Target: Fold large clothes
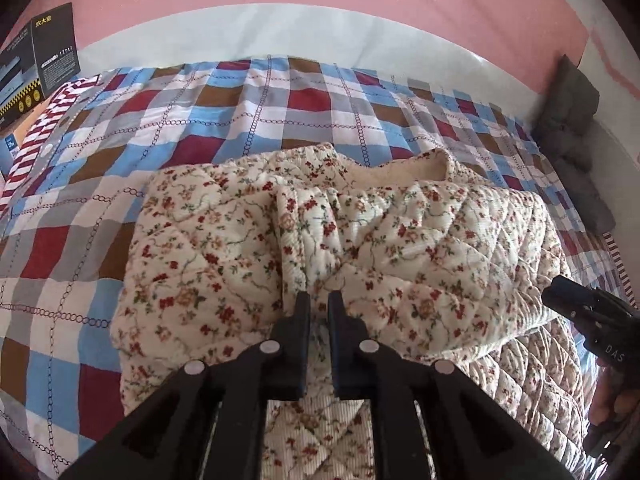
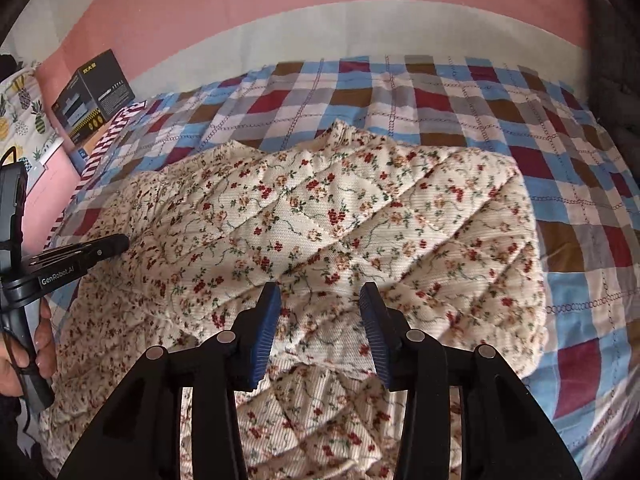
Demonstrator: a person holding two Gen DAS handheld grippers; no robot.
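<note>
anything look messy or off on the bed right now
Nothing damaged or spilled. The floral jacket is only roughly folded: a sleeve lies bunched across its middle and the collar gapes open. A dark box sits at the bed's far left corner.

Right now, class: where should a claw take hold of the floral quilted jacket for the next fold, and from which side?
Probably the jacket's near folded edge, approached from the near side: that thick edge lies raised just beyond the open right claw, so it could be pinched.
</note>
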